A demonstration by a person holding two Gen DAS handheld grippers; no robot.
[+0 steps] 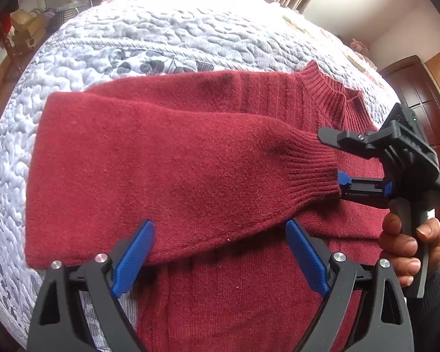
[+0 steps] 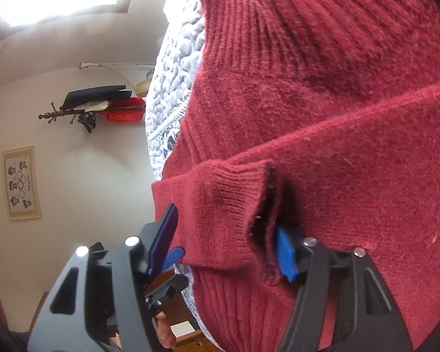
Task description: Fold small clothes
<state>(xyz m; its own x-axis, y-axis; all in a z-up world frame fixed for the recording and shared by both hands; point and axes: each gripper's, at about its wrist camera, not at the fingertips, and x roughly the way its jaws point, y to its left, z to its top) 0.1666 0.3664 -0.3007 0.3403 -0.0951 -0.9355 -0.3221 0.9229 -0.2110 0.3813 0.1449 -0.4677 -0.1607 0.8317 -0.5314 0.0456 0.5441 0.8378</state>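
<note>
A dark red knitted sweater (image 1: 208, 287) lies flat on the quilted bed, collar (image 1: 334, 94) at the far right. One sleeve (image 1: 161, 161) is folded across the chest, its ribbed cuff (image 1: 314, 170) pointing right. My left gripper (image 1: 220, 252) is open at the sleeve's near edge, its blue pads (image 1: 135, 255) wide apart on either side of the knit. My right gripper (image 1: 333, 157), held by a hand (image 1: 402, 243), is open at the cuff's end. In the right wrist view the cuff (image 2: 223, 205) sits loosely between that gripper's (image 2: 226, 245) spread fingers.
The pale blue-grey quilt (image 1: 161, 38) covers the bed all around the sweater. Boxes and clutter (image 1: 26, 29) stand past its left edge, and a dark wooden door (image 1: 410, 88) is at the right. A coat rack (image 2: 73, 111) and a framed picture (image 2: 22, 183) are on the wall.
</note>
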